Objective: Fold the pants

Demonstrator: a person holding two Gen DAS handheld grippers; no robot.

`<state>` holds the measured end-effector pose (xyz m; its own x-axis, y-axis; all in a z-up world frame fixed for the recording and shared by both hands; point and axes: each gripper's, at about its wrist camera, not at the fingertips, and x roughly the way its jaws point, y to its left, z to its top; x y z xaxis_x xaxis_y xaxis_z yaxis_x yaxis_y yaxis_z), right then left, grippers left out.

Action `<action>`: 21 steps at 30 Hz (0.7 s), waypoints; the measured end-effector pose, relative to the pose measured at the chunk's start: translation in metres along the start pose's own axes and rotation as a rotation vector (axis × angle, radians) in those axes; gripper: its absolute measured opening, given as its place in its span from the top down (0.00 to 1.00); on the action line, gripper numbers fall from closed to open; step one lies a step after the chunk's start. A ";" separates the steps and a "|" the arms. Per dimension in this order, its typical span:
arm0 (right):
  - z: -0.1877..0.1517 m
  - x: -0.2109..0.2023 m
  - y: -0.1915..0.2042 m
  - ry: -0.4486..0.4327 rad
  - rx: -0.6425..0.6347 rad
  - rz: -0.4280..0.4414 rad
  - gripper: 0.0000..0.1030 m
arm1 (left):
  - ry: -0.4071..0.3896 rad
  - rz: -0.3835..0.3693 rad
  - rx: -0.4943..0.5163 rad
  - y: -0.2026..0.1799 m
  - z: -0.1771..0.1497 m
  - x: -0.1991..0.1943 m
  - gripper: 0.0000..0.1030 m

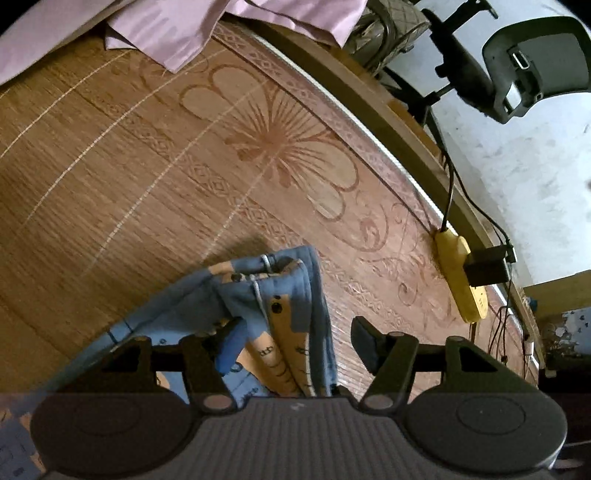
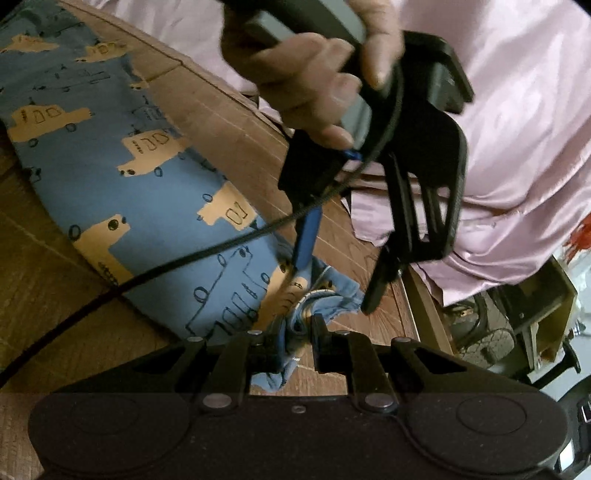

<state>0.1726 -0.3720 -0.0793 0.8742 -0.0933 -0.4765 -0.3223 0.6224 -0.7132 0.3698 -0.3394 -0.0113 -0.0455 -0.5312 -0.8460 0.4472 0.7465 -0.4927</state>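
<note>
The blue pants [image 2: 147,177] with tan car prints lie spread on a bamboo mat [image 1: 110,166]. In the right wrist view their waistband end is bunched between the fingers of my right gripper [image 2: 298,334], which is shut on that cloth. A hand [image 2: 314,81] holds my left gripper [image 2: 332,291] just above the same end, open, one blue pad on the fabric and the other finger off its edge. In the left wrist view the left gripper [image 1: 295,339] stands wide open over the drawstring waistband of the pants [image 1: 284,295], its left pad touching the cloth.
A pink sheet [image 1: 166,29] [image 2: 517,147] covers the mat's far side. A yellow power strip [image 1: 458,280] with a black adapter sits at the mat's edge, with an office chair [image 1: 535,74] beyond it. A black cable [image 2: 147,273] crosses the pants. A bag [image 2: 487,332] sits off the edge.
</note>
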 end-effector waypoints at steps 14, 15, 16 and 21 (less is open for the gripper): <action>0.001 -0.006 0.007 -0.014 -0.031 -0.003 0.86 | 0.044 0.135 0.141 -0.045 0.008 -0.006 0.35; 0.001 -0.008 0.008 -0.016 -0.036 -0.003 0.86 | 0.052 0.136 0.142 -0.047 0.009 -0.003 0.36; 0.001 -0.008 0.009 -0.017 -0.041 -0.002 0.86 | 0.058 0.139 0.141 -0.048 0.009 0.000 0.38; 0.000 -0.011 0.013 -0.020 -0.058 0.006 0.86 | 0.066 0.160 0.170 -0.050 0.007 0.009 0.78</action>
<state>0.1590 -0.3626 -0.0831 0.8791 -0.0744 -0.4708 -0.3471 0.5768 -0.7395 0.3529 -0.3843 0.0074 -0.0179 -0.3804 -0.9247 0.5969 0.7379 -0.3151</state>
